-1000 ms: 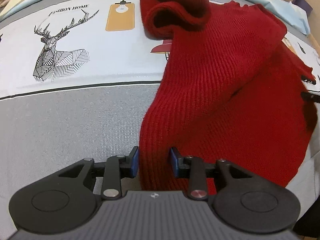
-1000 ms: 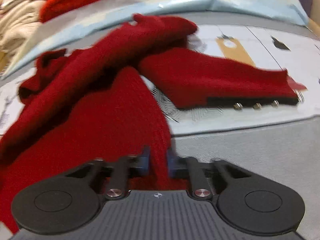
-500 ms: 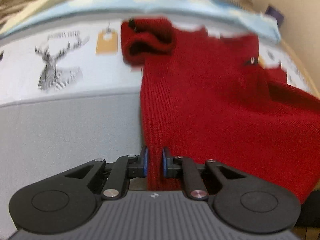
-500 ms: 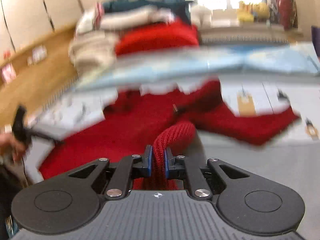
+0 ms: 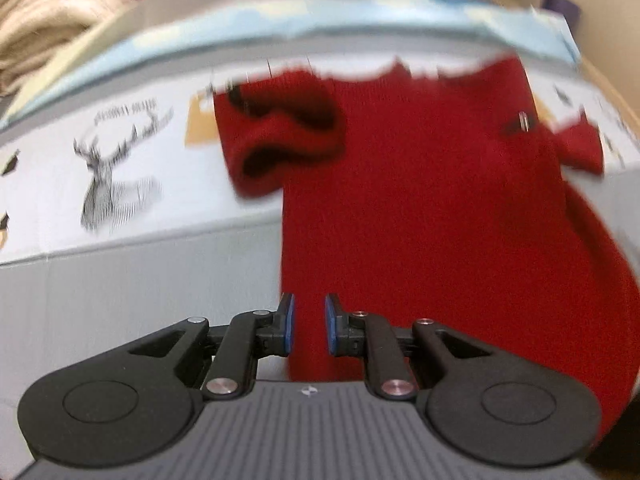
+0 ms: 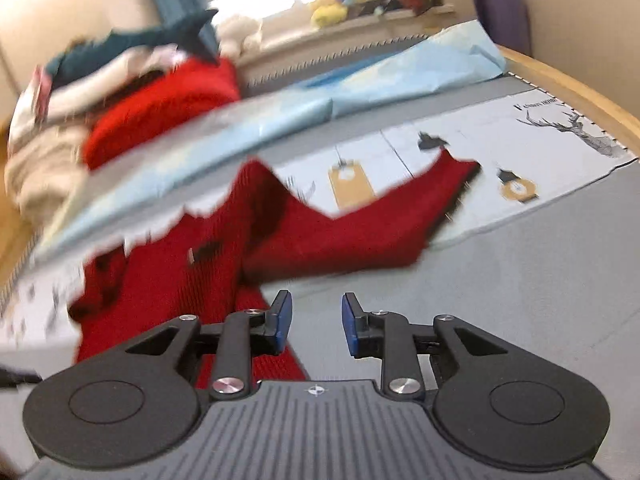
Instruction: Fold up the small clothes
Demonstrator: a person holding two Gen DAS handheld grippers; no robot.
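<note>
A dark red knit sweater (image 5: 420,200) lies spread on the grey bed cover, one sleeve cuff (image 5: 276,140) curled at its upper left. My left gripper (image 5: 307,330) is shut on the sweater's near hem edge, with red knit between the blue pads. In the right wrist view the same sweater (image 6: 192,276) lies to the left, with one sleeve (image 6: 372,228) stretched to the right. My right gripper (image 6: 314,320) is open and empty, just right of the sweater's edge, above the grey cover.
A white printed sheet with a deer drawing (image 5: 112,184) runs across the bed behind the sweater. A light blue sheet (image 6: 360,92) lies farther back. A pile of clothes (image 6: 120,112) with a bright red knit sits at the back left. Wooden bed edge (image 6: 580,92) at right.
My right gripper has let go of the red knit and opened, and now sits beside the sweater. My left gripper closed on the hem and has kept hold of it.
</note>
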